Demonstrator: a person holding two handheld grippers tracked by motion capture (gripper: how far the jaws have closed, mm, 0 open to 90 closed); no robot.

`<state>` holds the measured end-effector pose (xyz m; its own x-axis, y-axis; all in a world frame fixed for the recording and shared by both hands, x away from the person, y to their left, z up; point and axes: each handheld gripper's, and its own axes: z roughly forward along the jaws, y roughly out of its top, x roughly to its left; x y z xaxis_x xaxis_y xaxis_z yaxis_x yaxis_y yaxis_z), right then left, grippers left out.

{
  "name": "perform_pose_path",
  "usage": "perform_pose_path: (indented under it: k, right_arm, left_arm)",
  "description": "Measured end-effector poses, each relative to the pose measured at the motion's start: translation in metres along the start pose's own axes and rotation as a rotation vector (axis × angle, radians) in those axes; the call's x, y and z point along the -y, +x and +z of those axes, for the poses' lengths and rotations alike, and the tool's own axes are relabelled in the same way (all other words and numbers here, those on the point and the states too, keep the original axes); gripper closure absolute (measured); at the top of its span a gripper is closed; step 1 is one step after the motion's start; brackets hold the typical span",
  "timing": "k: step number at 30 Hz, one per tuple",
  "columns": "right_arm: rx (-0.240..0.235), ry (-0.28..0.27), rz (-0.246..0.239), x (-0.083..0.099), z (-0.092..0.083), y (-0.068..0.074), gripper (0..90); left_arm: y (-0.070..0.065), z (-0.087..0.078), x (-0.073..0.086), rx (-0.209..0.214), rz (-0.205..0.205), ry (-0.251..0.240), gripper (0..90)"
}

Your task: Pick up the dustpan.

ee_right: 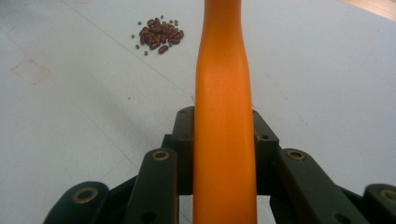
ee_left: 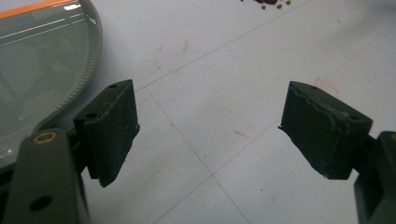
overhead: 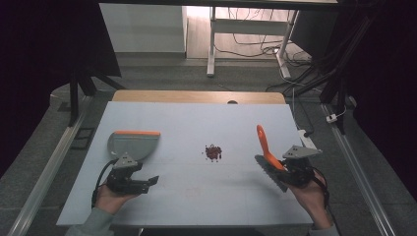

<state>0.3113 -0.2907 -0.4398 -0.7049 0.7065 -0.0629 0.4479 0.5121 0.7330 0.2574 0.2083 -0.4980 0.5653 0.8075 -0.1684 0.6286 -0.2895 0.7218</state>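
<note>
Two tools ready: right gripper (overhead: 290,169) clamps the brush (ee_right: 224,116), left gripper (overhead: 140,183) gapes beside the dustpan (overhead: 133,143), so I'd sweep the centre-frame beans (overhead: 213,152) gently.

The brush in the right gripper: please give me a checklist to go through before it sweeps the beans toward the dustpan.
1. Brush held firmly: ok, the right gripper is shut on its orange handle.
2. Bristles down at the table: cannot tell, the head sits by the hand and its angle is unclear.
3. Beans gathered: ok, one small pile, a few strays beside it.
4. Dustpan held steady: not ok, the left gripper is open with nothing between its fingers.
5. Path from beans to dustpan free: ok, bare table between them.
</note>
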Motion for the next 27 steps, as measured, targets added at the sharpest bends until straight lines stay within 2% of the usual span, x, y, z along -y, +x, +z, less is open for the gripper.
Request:
perform_pose_path:
  k: [8, 27]
  right_arm:
    - [0.01, -0.01, -0.003, 0.0004, -0.0022, -0.0002, 70.5]
    - [0.012, 0.006, 0.011, 0.0016, -0.0008, 0.0009, 70.5]
  left_arm:
    - [0.0015, 0.0003, -0.0024, 0.009, 0.001, -0.001, 20.2]
    - [-0.0015, -0.0032, -0.0079, -0.008, 0.006, -0.003, 21.5]
